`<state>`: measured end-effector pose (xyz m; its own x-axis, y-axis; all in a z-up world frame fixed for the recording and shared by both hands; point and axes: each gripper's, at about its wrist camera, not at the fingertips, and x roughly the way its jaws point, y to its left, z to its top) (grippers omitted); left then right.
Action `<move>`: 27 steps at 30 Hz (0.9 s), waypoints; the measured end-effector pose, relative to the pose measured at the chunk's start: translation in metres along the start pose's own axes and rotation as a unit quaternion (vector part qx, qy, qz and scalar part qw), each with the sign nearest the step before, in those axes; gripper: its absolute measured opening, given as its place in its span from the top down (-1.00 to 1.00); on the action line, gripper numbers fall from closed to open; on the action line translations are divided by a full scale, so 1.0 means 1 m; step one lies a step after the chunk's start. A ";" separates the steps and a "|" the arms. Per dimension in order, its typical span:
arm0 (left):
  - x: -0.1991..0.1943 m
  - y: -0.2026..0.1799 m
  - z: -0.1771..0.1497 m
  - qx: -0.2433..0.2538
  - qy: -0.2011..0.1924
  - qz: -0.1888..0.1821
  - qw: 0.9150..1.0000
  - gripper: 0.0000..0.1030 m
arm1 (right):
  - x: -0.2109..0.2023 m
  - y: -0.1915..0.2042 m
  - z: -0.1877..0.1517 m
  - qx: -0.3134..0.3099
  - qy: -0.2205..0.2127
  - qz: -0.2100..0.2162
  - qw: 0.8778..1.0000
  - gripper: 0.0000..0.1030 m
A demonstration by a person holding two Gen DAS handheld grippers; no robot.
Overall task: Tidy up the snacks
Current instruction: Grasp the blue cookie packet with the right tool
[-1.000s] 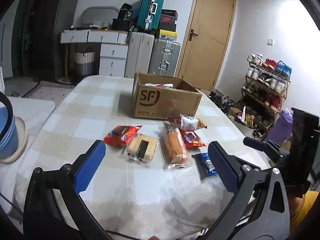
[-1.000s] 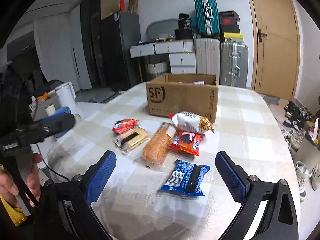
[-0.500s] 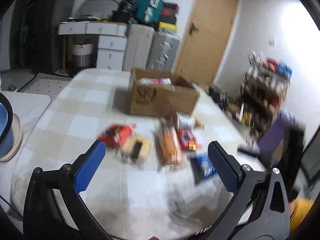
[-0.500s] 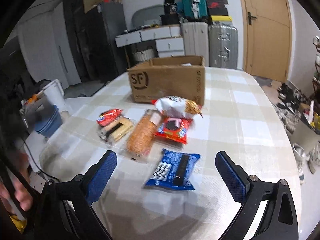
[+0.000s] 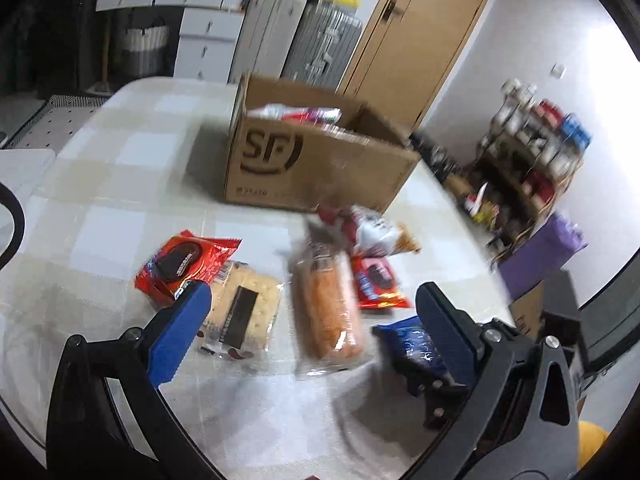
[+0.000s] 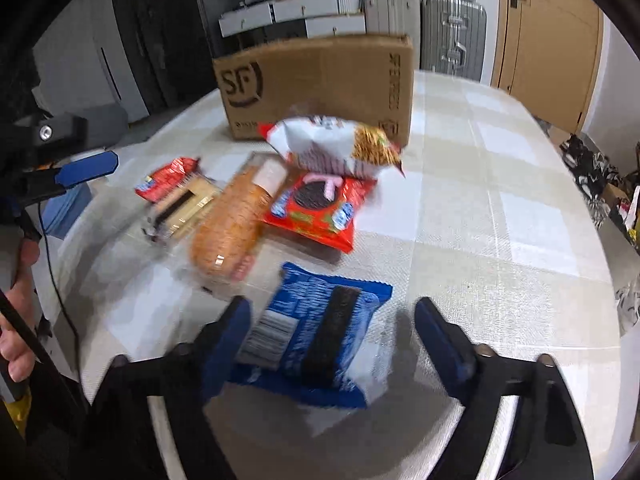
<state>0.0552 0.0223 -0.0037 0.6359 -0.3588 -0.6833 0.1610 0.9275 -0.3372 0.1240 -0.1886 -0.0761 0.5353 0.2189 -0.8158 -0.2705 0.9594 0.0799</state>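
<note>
Down low, right gripper [image 6: 330,320] jaws wide, straddling flat blue crinkled-foil cookie packet [image 6: 316,332] on checked tablecloth [image 6: 500,240]; nothing held. Left gripper [image 5: 308,320] spread, empty. Six loose snacks: two red packets, one blue, one cracker pack, one bread loaf, one white bag. One brown cardboard box [image 6: 320,84] behind.

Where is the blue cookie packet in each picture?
Left wrist view: the blue cookie packet lies low and right of middle, partly behind the left gripper's right finger.
Right wrist view: it lies low in the middle, between the right gripper's open fingers.
Shared landmark: the SF cardboard box.
</note>
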 end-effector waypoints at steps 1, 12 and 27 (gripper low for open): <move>0.006 0.000 0.002 0.003 0.002 -0.002 1.000 -0.98 | 0.003 -0.002 0.000 0.002 0.000 0.003 1.000 -0.57; 0.016 0.006 0.008 0.009 0.002 0.022 1.000 -0.98 | 0.002 0.013 -0.004 -0.050 0.007 -0.018 0.999 0.10; -0.053 0.089 0.007 -0.100 -0.082 0.032 0.991 -0.97 | -0.025 0.015 -0.007 -0.042 -0.023 0.010 0.999 0.11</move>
<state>0.0409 0.1244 0.0070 0.7561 -0.2640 -0.5988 -0.0249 0.9027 -0.4295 0.1007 -0.1806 -0.0582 0.5650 0.2487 -0.7868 -0.3467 0.9368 0.0471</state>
